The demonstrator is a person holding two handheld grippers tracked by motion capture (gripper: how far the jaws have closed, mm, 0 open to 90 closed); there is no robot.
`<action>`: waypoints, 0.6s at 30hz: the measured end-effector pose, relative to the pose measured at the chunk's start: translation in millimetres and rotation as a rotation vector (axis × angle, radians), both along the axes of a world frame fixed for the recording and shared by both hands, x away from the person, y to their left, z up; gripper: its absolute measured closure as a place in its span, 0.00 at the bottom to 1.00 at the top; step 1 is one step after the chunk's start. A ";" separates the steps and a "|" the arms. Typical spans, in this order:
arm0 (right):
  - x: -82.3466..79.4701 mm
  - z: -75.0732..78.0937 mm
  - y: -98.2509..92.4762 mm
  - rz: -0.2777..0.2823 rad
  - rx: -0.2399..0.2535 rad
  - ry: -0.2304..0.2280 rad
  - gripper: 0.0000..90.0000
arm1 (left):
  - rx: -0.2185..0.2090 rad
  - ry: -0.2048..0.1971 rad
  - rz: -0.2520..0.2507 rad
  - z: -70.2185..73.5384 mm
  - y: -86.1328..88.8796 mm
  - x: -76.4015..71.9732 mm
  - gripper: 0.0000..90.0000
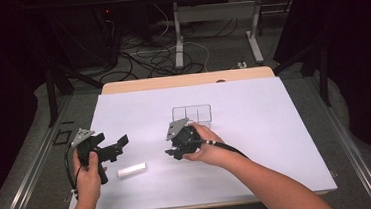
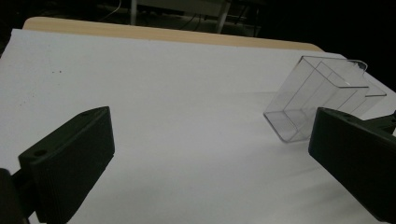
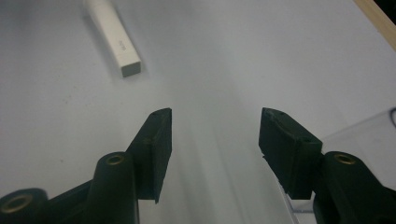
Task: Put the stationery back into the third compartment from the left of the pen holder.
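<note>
A small white rectangular bar point(image 1: 132, 170) lies on the white table top point(image 1: 255, 129), near the front left. A clear plastic box with compartments point(image 1: 192, 114) stands mid-table. My left gripper point(image 1: 119, 146) hovers just above and left of the bar, jaws wide apart and empty; in its own view point(image 2: 210, 158) the clear box point(image 2: 322, 100) sits ahead to the right. My right gripper point(image 1: 171, 147) is held in front of the box, pointing left. Its jaws point(image 3: 215, 135) are open and empty, with the white bar point(image 3: 114, 39) ahead at the upper left and a box edge point(image 3: 369, 135) at the lower right.
The white top covers a wooden table whose far edge point(image 1: 186, 79) shows beyond it. Cables and desk legs point(image 1: 178, 40) lie on the floor behind. A metal rail point(image 1: 33, 166) runs along the left side, dark frame posts stand at both sides.
</note>
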State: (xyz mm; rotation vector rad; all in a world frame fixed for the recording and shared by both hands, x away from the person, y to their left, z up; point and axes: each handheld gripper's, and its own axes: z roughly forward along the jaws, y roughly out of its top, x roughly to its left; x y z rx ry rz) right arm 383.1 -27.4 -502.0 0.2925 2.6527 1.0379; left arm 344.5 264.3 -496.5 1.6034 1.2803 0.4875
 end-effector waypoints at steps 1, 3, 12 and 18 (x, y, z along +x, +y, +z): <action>-0.5 -0.9 3.1 0.014 -0.010 -0.004 0.50 | 0.006 0.002 -0.006 -0.2 -0.1 -0.3 0.00; -1.3 -3.0 9.5 0.038 -0.029 -0.014 0.50 | 0.011 0.001 -0.007 0.1 0.4 -0.9 0.00; -9.9 -7.7 41.0 0.131 -0.099 -0.064 0.54 | 0.010 0.002 0.004 -0.7 3.5 -0.8 0.00; -15.1 -12.2 58.8 0.182 -0.128 -0.060 0.54 | 0.016 0.007 -0.002 -2.2 1.6 0.5 0.00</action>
